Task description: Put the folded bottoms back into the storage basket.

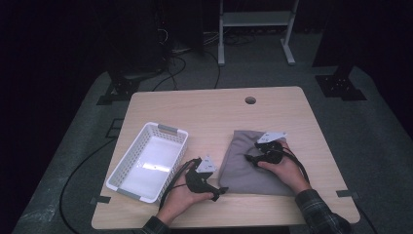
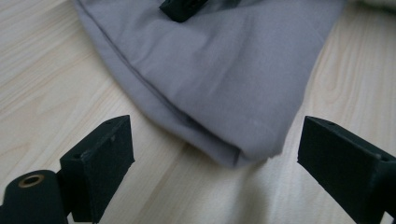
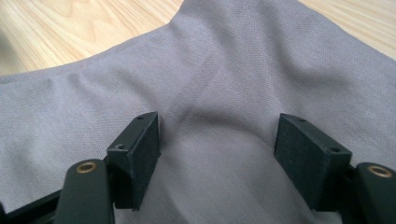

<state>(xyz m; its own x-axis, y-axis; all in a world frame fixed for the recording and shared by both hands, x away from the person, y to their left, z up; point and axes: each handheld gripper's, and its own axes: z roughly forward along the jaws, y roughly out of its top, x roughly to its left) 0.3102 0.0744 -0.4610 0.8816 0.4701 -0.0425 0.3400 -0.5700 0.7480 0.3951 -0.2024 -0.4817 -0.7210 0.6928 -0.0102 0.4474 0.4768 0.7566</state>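
Observation:
A folded grey cloth (image 1: 242,168) lies on the right half of the wooden table (image 1: 204,109). My left gripper (image 1: 218,193) sits low at the cloth's near left corner, pointing right. In the left gripper view the cloth's folded corner (image 2: 224,79) lies just ahead of my left gripper (image 2: 215,163), whose jaws stand wide apart with nothing between them. My right gripper (image 1: 249,158) is over the cloth's middle, pointing left. Seen from the right gripper view, my right gripper (image 3: 217,149) is open, its jaws low over the wrinkled cloth (image 3: 210,70).
A white slotted basket (image 1: 162,128) stands to the left of the cloth, with nothing inside it. A round cable hole (image 1: 250,100) sits near the table's far edge. The right gripper's black tip (image 2: 182,9) shows at the top of the left gripper view.

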